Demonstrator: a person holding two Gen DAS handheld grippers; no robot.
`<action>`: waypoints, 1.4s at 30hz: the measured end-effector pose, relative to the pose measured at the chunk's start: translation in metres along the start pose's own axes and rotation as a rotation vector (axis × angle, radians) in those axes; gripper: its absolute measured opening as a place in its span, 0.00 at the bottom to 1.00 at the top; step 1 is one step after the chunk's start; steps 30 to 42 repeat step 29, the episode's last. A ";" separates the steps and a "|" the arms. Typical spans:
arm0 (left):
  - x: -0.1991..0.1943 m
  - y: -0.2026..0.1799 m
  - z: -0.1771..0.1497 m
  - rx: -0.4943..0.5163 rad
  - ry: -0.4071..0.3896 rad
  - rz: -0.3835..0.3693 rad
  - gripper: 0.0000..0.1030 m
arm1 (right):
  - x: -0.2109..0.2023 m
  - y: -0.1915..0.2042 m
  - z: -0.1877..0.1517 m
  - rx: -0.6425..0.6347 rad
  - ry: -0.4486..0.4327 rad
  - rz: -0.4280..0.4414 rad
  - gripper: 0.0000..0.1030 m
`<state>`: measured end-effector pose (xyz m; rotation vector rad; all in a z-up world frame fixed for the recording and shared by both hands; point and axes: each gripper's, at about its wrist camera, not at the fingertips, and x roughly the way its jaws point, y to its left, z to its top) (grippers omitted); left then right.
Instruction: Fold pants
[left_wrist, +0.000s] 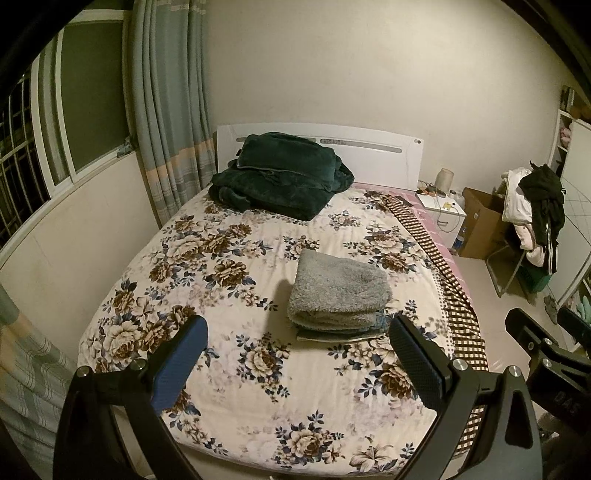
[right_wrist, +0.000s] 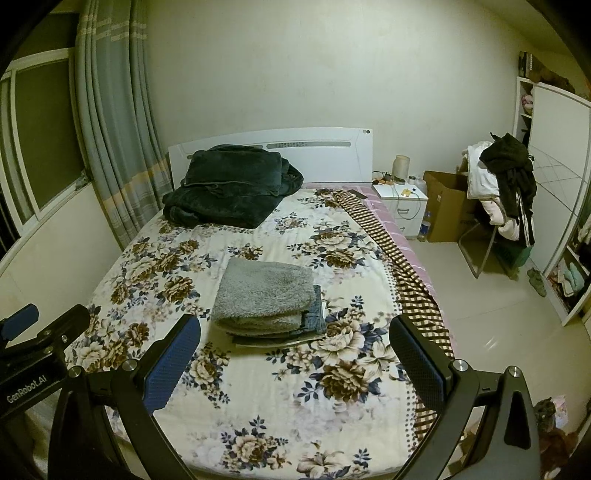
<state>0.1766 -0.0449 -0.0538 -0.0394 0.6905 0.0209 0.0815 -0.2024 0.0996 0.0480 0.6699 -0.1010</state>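
Both the left gripper (left_wrist: 297, 354) and right gripper (right_wrist: 295, 350) hung spread wide and empty over the bed (right_wrist: 258, 406), while the fluffy grey pants (right_wrist: 264, 297) sat mid-bed folded atop a stack, likely soft, light, best pinched at an edge.

Folded stack (left_wrist: 340, 295) mid-bed; bedspread (left_wrist: 258, 387) bare before it.

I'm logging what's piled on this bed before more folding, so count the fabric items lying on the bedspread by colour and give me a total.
Grey: 1, the fluffy folded garment on top of the stack.
Blue denim: 1, the folded piece under it.
Dark green: 1, the plush blanket bundle by the headboard.
Total: 3. More thin layers show at the stack's bottom, but I cannot tell them apart.
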 end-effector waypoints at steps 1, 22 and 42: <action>0.000 0.000 0.000 0.001 0.000 -0.001 0.98 | -0.001 0.001 0.000 -0.001 0.000 -0.001 1.00; -0.002 -0.002 0.000 0.002 -0.001 0.002 0.98 | -0.001 -0.001 -0.001 0.001 0.003 0.004 1.00; -0.001 -0.002 0.002 0.001 -0.004 0.000 0.98 | -0.001 -0.002 -0.001 0.000 0.003 0.002 1.00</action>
